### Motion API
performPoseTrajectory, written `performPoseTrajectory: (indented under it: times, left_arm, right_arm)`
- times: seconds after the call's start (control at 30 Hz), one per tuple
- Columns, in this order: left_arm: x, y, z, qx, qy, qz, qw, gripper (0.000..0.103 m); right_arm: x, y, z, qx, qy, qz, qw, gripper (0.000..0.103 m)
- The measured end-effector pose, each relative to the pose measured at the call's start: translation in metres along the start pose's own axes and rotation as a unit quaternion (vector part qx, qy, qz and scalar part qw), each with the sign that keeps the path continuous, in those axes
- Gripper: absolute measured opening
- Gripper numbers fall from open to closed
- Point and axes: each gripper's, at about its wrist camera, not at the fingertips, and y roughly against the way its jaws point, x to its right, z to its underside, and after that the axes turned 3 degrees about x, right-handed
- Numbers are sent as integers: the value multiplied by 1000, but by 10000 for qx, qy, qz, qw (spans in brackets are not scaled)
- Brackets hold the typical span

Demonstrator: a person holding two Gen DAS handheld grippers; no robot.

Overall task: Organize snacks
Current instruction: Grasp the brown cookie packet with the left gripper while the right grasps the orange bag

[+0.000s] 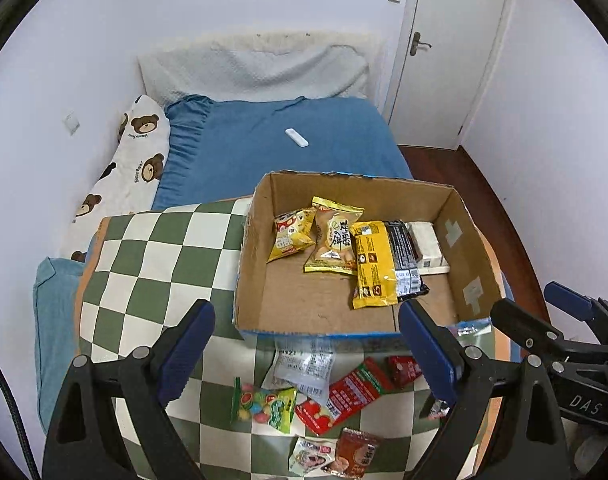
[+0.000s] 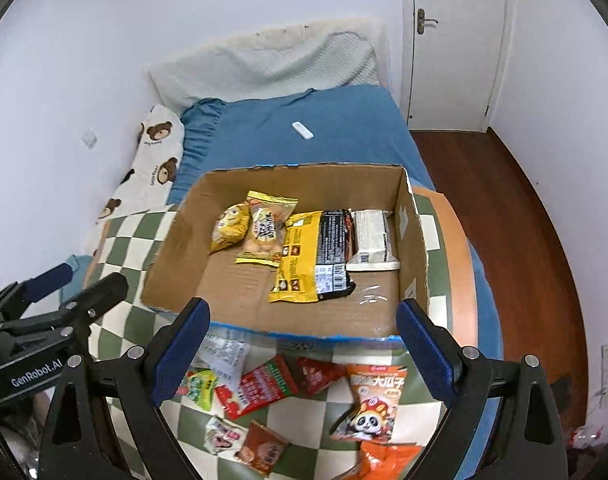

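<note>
An open cardboard box [image 1: 463, 236] [image 2: 172, 248] stands on a green-and-white checked cloth [image 1: 152, 248] [image 2: 120, 240]. Inside lie several snack packs: small yellow bags [image 1: 290, 236] [image 2: 230, 226], a long yellow pack [image 1: 373, 264] [image 2: 298, 260], a black pack [image 1: 403, 260] [image 2: 333, 252] and a white pack [image 1: 425, 246] [image 2: 371, 240]. Loose packets lie in front of the box: a red pack [image 1: 343, 394] [image 2: 264, 386], a green candy bag [image 1: 264, 404] and an orange panda bag [image 2: 373, 400]. My left gripper [image 1: 307, 354] hangs open above these packets, empty. My right gripper [image 2: 302, 354] is likewise open and empty.
Behind the box is a bed with a blue sheet [image 1: 284, 148] [image 2: 323, 128], a white remote [image 1: 296, 137] [image 2: 302, 131] and a bear-print pillow [image 1: 132, 160]. A white door [image 1: 447, 48] and dark wooden floor [image 2: 515, 220] lie to the right.
</note>
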Motion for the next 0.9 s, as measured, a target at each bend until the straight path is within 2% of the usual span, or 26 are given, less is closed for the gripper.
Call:
performPoseTrajectory:
  times: [0.07,0.2,0.27,0.33,0.47,0.57,0.63,0.77,0.83,0.9]
  left_arm:
    - [2,3,9,-24,-51,-23,10000,94]
    - [7,-5,39,-256,-251,-108,9993,94]
    - [8,-17,62,-491,-390,-199,9978,94]
    - [5,-35,89,-921,-506,-237,9942,94]
    - [2,-74,145,-1679,-782,-366,9820,94]
    - [8,-98,178,-2197,-948,-323,9704,94]
    - [20,-107,191,-2370,-1048,-85,9658,94]
    - [54,-128,210,-2614,-1272,290,9564,94]
    - [71,-142,219,-2724,-1352,315,9521,93]
    - [84,-153,225,-2779,-1438,332,9492,89]
  right_arm:
    - [0,5,6,10,-69,-73,9999,96]
    - [11,3,31,-242,-371,-208,9988,96]
    - [22,-5,54,-462,-594,-233,9969,96]
    - [39,-17,85,-759,-883,-207,9930,96]
    - [74,-48,150,-1449,-1405,-15,9794,96]
    - [94,-66,187,-1798,-1650,130,9697,96]
    - [105,-78,212,-1998,-1790,197,9631,96]
    - [114,-96,240,-2112,-1910,212,9584,96]
    - [118,-104,248,-2105,-1916,265,9583,96]
    - [119,-106,249,-2024,-1914,287,9600,89]
